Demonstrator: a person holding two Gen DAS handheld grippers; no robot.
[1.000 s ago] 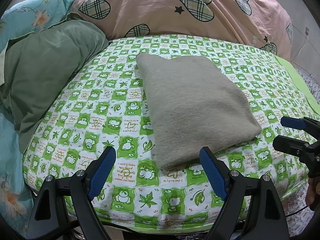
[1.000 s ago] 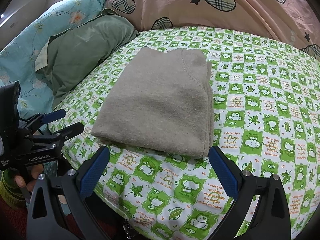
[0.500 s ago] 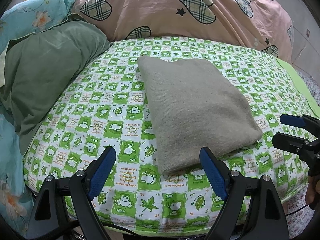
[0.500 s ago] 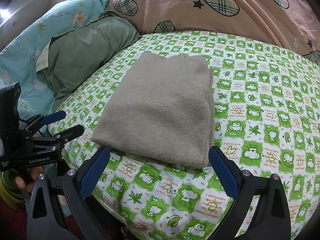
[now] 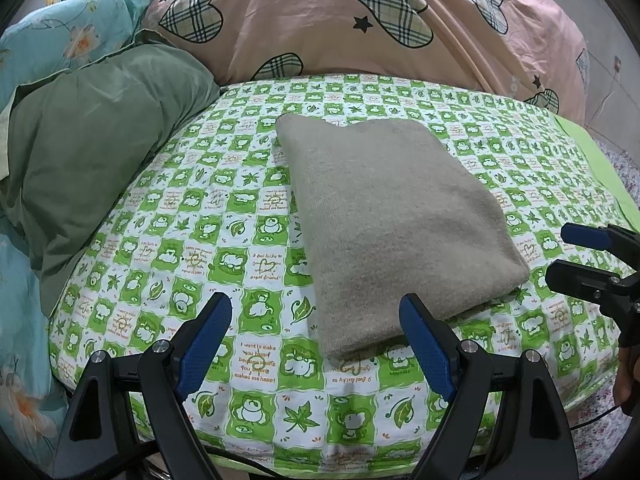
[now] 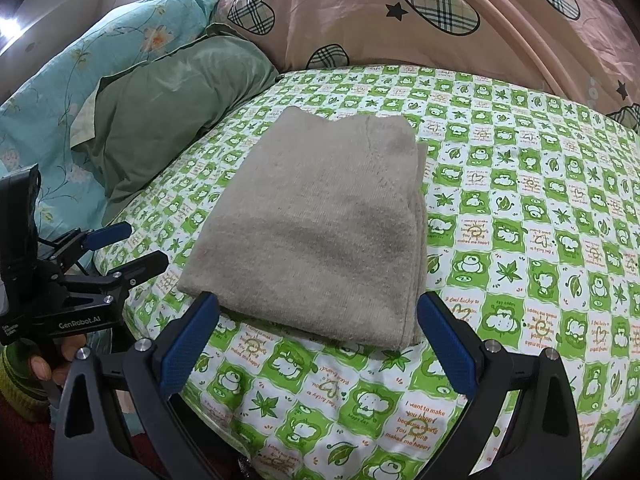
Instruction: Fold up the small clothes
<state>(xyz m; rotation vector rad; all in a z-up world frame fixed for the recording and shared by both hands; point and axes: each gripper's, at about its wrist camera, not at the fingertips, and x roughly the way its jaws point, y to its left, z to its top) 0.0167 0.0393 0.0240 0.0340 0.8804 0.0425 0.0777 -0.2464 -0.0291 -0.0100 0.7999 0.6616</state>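
a: left wrist view: folded beige knit garment (image 5: 394, 216) flat on the green frog-print sheet (image 5: 208, 216), ahead and to the right of the left gripper (image 5: 316, 344), long axis running away toward the pink heart quilt (image 5: 360, 20).

b: right wrist view: same garment dead ahead of the right gripper (image 6: 320, 348), near edge just beyond the tips. jaws?

a: both spread wide, holding nothing. green pillow (image 5: 92, 152) off to the left, well apart; nothing blocking.

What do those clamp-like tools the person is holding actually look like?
Each gripper, left and right, is a black metal frame with triangular cut-outs and silver bolts, ending in two fingers faced with textured blue pads. White lettering reading GenRobot.AI marks the left one. A green knitted cuff covers the wrist.
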